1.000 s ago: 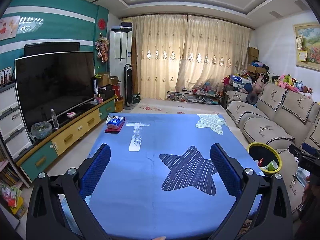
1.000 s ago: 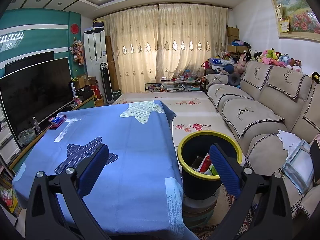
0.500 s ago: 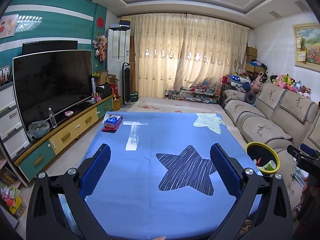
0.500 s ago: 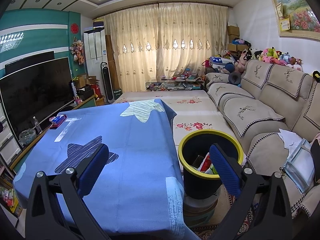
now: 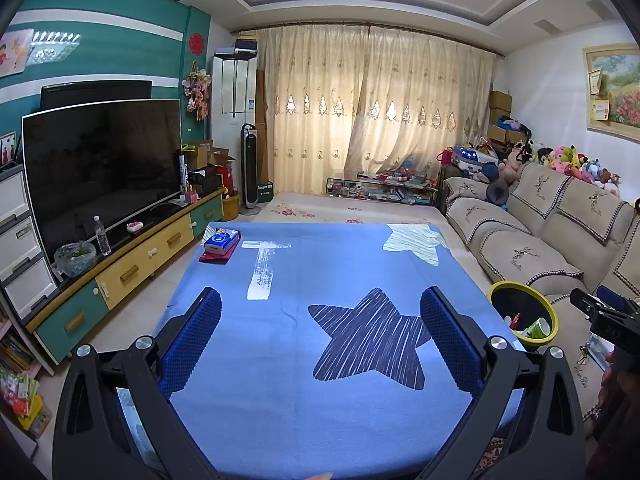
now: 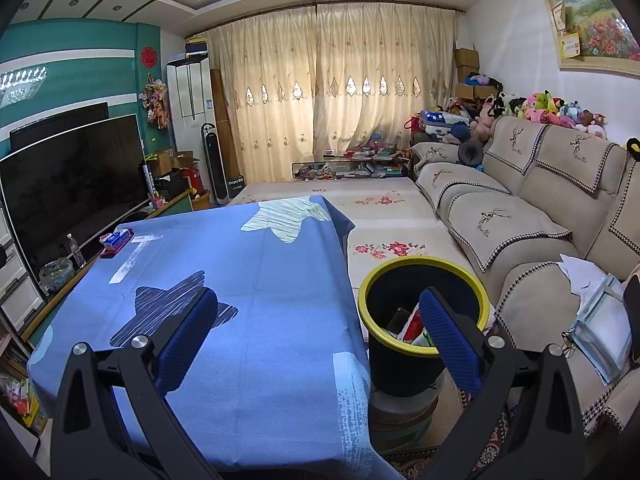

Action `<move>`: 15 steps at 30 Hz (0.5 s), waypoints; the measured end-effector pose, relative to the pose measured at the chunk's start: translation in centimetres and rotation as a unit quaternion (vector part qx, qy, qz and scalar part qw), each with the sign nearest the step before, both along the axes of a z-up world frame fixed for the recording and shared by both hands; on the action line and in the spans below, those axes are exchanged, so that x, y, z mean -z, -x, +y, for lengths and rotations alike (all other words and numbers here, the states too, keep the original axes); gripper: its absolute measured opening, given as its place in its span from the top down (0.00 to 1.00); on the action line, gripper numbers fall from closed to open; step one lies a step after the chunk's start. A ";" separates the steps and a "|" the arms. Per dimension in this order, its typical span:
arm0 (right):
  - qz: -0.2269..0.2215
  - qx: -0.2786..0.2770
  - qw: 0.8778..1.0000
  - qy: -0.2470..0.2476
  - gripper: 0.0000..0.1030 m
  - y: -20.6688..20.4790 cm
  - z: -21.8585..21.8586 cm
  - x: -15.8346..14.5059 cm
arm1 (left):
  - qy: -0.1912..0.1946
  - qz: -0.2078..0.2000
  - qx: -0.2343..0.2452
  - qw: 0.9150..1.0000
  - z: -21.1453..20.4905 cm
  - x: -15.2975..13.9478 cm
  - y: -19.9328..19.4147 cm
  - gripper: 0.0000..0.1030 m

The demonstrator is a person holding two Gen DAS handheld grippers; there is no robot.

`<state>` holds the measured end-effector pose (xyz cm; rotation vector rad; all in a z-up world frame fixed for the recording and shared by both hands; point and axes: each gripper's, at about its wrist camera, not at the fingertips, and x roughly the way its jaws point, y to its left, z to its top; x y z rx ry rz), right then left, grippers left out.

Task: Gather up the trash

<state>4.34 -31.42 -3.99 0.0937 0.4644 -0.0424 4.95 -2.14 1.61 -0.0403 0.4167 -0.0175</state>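
A black trash bin with a yellow rim [image 6: 424, 280] stands on the floor between the table and the sofa, with several pieces of trash inside; it also shows in the left wrist view [image 5: 522, 314]. My left gripper [image 5: 320, 300] is open and empty above the near part of the blue tablecloth [image 5: 320, 264]. My right gripper [image 6: 318, 304] is open and empty over the table's right edge [image 6: 348, 280], its right finger in front of the bin. The right gripper's body [image 5: 604, 316] shows at the far right of the left wrist view.
A blue tissue pack on a red item [image 5: 221, 243] lies at the table's far left corner. A TV cabinet [image 5: 132, 264] runs along the left, a beige sofa [image 6: 520, 208] along the right. Papers and a clear folder [image 6: 596, 312] lie on the sofa.
Both views have shifted slightly; the bin sits a little further right in the right wrist view. Both grippers stay open and empty.
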 end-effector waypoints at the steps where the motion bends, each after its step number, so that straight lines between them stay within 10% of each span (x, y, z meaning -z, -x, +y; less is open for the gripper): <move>1: 0.000 0.000 1.000 0.000 0.07 0.0 0.0 0.0 | 0.001 0.000 0.000 1.000 0.0 0.0 -0.1 0.05; 15: 0.003 0.000 1.000 -0.003 0.07 -0.2 0.0 0.3 | 0.002 0.004 0.002 1.000 -0.1 0.3 -0.3 0.05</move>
